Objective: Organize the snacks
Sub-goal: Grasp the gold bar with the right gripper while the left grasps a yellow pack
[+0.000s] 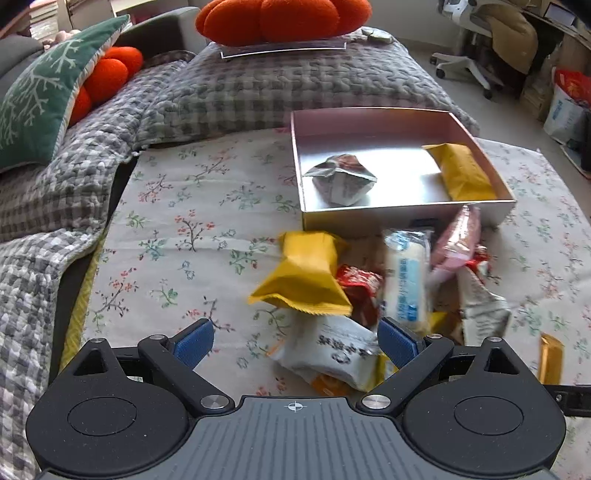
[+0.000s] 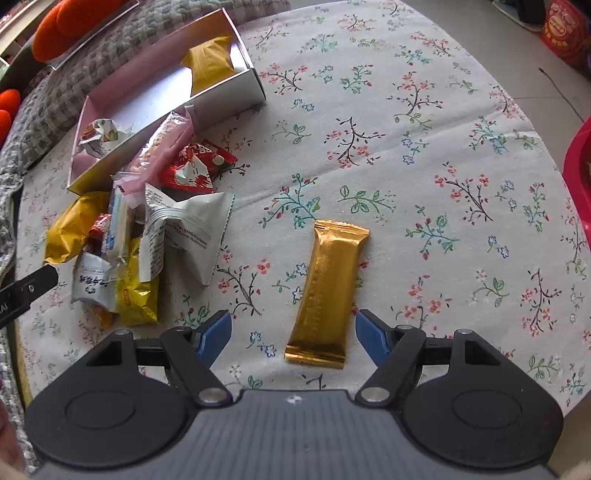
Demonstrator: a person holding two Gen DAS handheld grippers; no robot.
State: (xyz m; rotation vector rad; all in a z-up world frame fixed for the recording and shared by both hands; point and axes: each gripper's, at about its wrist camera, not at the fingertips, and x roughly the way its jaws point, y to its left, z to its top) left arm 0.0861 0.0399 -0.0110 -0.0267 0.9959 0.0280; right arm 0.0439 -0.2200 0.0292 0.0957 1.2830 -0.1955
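Note:
A pink open box (image 1: 369, 120) (image 2: 236, 88) stands on the floral cloth and holds a crumpled white packet (image 1: 341, 179) (image 2: 101, 136) and a yellow packet (image 1: 463, 171) (image 2: 210, 61). A pile of snack packets (image 1: 369, 291) (image 2: 140, 236) lies in front of the box. My left gripper (image 1: 295, 345) is open, its fingers either side of a white packet (image 1: 332, 347) at the pile's near edge, below a yellow packet (image 1: 306, 275). My right gripper (image 2: 293, 334) is open around the near end of a gold bar (image 2: 327, 290), which lies apart from the pile.
Checked quilt (image 1: 258, 85), green cushion (image 1: 44, 99) and orange cushions (image 1: 284, 18) lie beyond the cloth. An office chair (image 1: 476, 48) and bags stand at far right. A red tub (image 2: 580, 166) sits at the right edge. The left gripper's side (image 2: 26, 291) shows at left.

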